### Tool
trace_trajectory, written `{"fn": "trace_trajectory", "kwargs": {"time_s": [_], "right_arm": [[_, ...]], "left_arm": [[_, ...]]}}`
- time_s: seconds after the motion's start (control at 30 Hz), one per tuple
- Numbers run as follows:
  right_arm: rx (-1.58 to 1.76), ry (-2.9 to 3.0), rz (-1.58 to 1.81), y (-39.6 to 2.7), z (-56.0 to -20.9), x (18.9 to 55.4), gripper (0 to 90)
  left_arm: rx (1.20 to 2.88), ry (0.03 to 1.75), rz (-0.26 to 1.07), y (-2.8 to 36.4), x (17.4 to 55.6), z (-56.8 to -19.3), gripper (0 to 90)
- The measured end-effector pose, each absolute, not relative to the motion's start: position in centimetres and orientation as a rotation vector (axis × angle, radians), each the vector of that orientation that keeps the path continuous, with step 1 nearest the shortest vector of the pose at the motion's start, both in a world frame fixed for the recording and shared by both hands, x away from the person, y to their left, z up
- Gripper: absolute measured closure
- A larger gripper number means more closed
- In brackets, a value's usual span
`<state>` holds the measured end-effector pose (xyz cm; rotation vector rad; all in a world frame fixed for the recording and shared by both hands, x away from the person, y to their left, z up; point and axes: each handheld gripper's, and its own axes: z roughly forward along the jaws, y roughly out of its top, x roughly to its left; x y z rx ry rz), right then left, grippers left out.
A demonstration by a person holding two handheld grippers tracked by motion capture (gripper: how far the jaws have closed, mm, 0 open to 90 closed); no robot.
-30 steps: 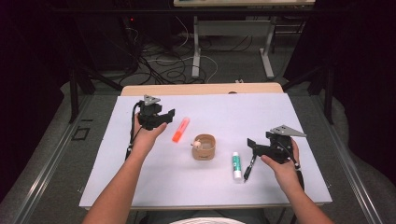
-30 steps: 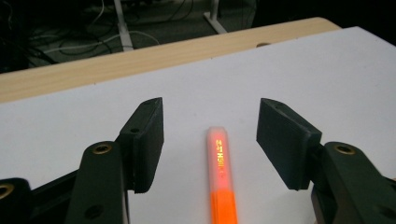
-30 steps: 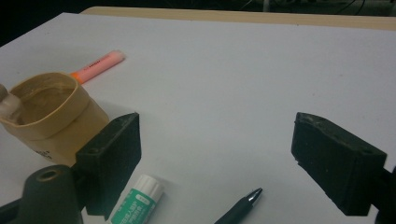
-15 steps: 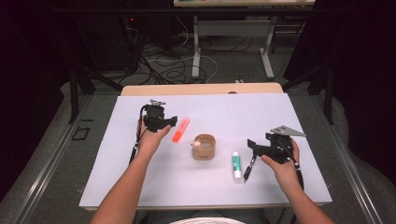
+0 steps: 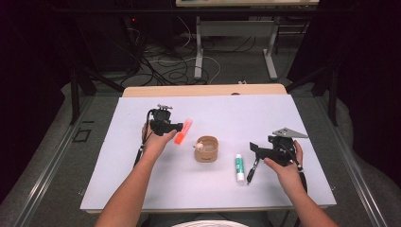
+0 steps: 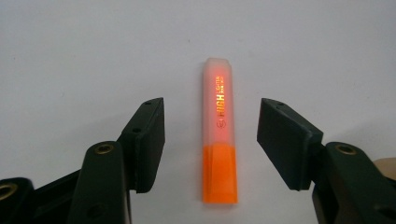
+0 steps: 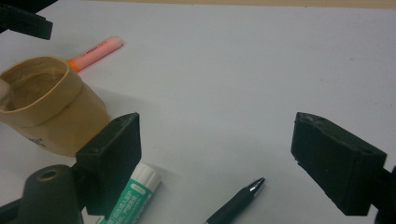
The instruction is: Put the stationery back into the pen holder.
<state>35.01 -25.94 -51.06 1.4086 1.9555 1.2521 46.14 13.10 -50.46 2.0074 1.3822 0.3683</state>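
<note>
The fingers (image 6: 144,140) of our left gripper (image 6: 210,140) stand released either side of the orange highlighter (image 6: 219,140), which lies flat on the white worktop (image 5: 307,123), touching neither. At its four o'clock sits a tan pouch (image 5: 206,149). Beyond, a green glue stick (image 5: 240,168) and black pen (image 5: 253,169) lie beside our right gripper (image 7: 215,158), likewise released.

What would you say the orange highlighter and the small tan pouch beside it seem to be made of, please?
The highlighter looks like plastic: a frosted, translucent cap glowing orange over an opaque, smooth orange barrel. The tan pouch seems soft and matte, perhaps washable paper or thin leather; its rolled rim and slightly creased, slumping walls suggest a flexible sheet, though the exact material is unclear.
</note>
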Motion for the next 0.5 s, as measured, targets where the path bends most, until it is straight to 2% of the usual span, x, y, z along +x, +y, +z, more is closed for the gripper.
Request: {"fn": "trace_trajectory", "kwargs": {"time_s": [0.1,0.5], "right_arm": [[1.412,1.957,1.253,-25.9,-51.1,35.0,16.0],[1.425,1.959,1.259,-25.9,-51.2,35.1,16.0]], "left_arm": [[2.018,1.384,0.323,12.9,46.3,-51.0,43.3],[2.063,1.386,0.29,12.7,46.4,-52.1,47.6]]}}
